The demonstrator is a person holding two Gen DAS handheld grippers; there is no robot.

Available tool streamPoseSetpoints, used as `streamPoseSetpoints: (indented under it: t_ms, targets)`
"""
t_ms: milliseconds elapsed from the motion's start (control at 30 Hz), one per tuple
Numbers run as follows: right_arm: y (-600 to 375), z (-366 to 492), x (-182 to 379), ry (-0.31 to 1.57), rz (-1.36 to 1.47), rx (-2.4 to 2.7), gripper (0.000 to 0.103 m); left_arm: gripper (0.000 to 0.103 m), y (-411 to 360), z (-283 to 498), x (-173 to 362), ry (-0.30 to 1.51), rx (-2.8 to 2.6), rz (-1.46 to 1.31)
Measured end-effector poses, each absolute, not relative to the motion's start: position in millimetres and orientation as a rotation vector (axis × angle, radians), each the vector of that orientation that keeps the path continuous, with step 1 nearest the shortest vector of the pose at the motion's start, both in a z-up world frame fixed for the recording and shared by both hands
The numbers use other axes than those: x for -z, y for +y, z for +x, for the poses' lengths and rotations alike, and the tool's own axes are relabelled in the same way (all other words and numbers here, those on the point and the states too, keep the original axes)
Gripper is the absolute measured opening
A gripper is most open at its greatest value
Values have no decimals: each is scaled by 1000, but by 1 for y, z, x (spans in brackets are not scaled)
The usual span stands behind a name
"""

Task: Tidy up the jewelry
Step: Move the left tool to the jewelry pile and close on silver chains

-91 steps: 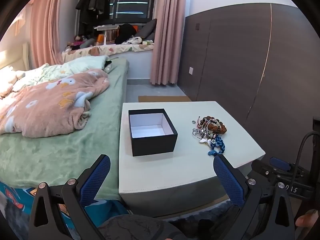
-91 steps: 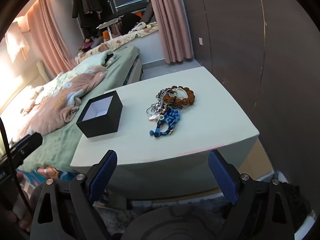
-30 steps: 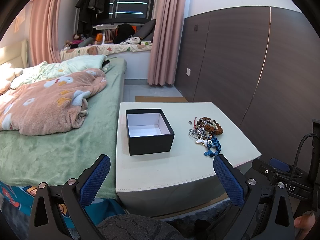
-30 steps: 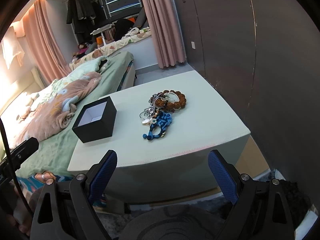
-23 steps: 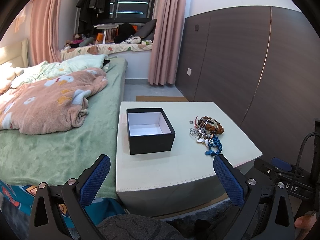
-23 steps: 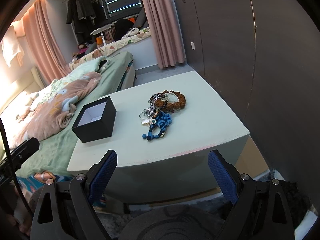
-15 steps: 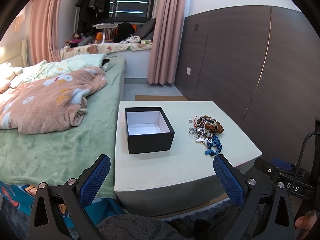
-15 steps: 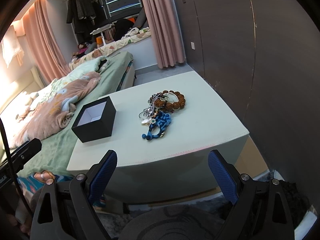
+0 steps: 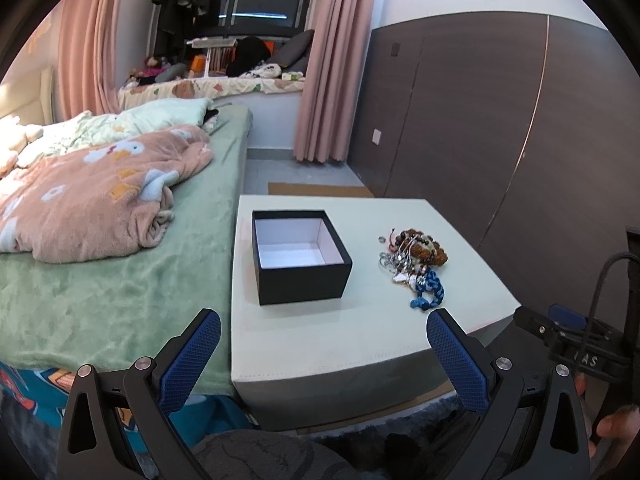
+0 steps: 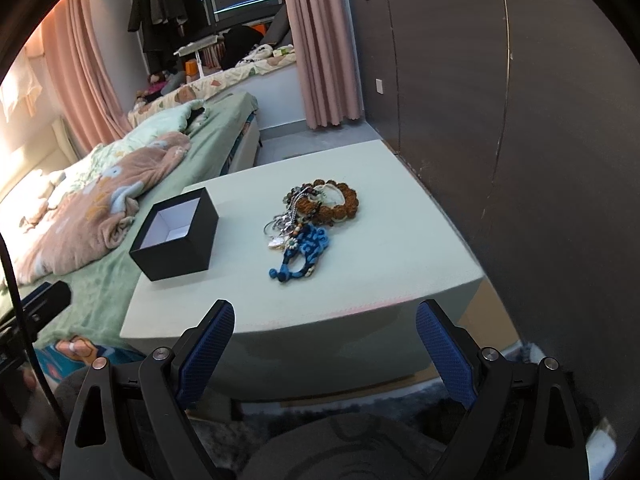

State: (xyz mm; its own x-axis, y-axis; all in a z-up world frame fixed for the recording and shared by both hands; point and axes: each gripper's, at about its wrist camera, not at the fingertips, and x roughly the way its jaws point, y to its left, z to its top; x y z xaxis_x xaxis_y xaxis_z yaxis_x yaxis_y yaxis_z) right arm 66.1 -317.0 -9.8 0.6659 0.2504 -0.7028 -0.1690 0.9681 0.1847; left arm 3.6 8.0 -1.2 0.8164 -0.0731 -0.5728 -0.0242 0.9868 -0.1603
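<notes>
Left wrist view: my left gripper (image 9: 323,354) fingers spread wide, holding nothing; black box (image 9: 301,256) sits on the tabletop (image 9: 360,332), jewelry pile (image 9: 416,262) to its right, apart.

Right wrist view: my right gripper (image 10: 325,346) fingers likewise spread, short of the jewelry pile (image 10: 310,222).

Only one legible marking: pale letters reading "AS" on my right gripper's black body (image 9: 588,360), seen from my left wrist view. Nothing else readable.
</notes>
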Motion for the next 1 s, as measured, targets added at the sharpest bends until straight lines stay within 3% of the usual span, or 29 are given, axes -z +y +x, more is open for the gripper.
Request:
streamPoseSetpoints:
  t_ms: [533,733,1000]
  targets:
    - [-348,144,6,824,286,-262,92,101,-13,52,-14,629,167,-177]
    - [-344,163,33,883,402,-270,79,86,-31,87,-5,675,220,-156]
    - [-358,176,61,930,575,-322,79,68,-56,137,17,761,278,-155]
